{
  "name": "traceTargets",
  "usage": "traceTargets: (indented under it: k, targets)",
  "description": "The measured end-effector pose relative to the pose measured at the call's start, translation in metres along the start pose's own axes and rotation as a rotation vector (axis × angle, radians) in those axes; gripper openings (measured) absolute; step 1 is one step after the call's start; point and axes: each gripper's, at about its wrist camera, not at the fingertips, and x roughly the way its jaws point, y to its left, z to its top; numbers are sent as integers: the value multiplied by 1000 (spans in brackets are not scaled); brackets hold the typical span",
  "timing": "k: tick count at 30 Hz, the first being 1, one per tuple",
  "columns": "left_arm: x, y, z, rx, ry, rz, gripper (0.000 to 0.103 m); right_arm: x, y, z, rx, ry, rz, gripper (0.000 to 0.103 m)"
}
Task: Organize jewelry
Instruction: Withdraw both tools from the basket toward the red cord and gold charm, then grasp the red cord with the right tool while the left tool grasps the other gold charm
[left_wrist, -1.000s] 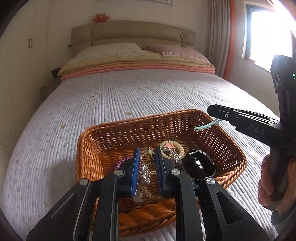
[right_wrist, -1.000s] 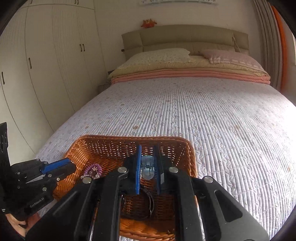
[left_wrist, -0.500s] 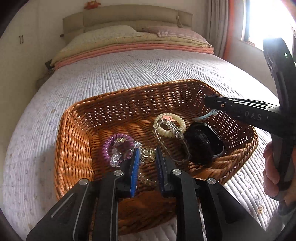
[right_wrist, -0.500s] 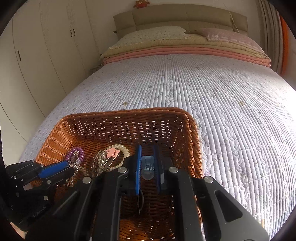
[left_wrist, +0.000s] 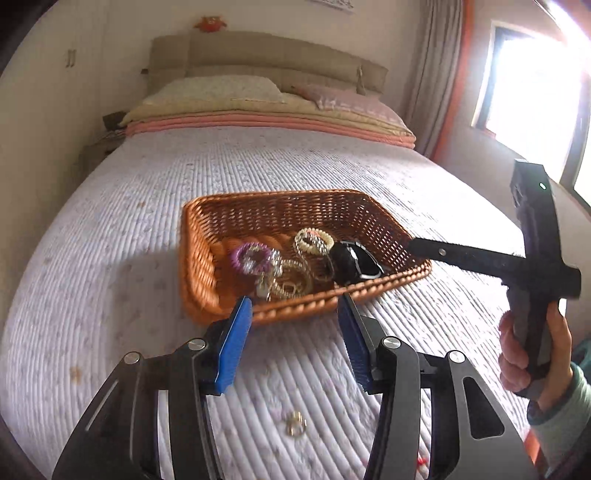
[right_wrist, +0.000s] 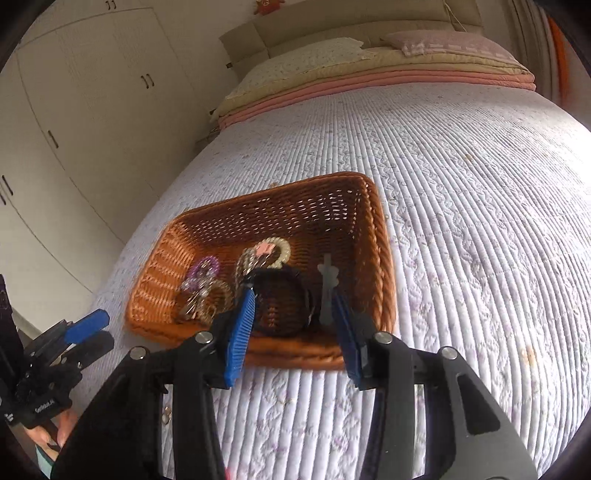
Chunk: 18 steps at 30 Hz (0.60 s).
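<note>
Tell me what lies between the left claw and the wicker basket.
In the left wrist view, only bare quilted bedspread separates the open left claw from the wicker basket. The small gold ring lies on the quilt nearer the camera, behind the fingertips.

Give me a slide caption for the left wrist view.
Open left gripper facing brown wicker basket of jewelry; small gold ring lies on the quilted bedspread.

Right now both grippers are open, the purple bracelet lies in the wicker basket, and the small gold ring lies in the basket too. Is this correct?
Not quite. The small gold ring lies on the quilt, outside the wicker basket on its near side, as the left wrist view shows. The rest holds: the left gripper and right gripper are both open, and the purple bracelet lies in the basket.
</note>
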Motion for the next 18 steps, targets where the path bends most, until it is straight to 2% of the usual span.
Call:
traceTargets:
  k: [5,9,11,14,18]
  targets:
    - [-44,0,-39,-28,-37,-30,47,-38,41,-57,-105,-4,5,40]
    - [-64,-1,-68,-24,-51,-11,47,-39,59,-104,-158,34,-28,40]
    - [-65,0,-82,-20,-44,-7,46,-32,64,-123,-174,65,-30,37]
    - [-58,0,-99,-19,-7,-7,46,-21,67,-142,-182,106,-27,23]
    - [-43,1,-117,-1,40,12,42,-9,69,-154,-186,135,-38,23]
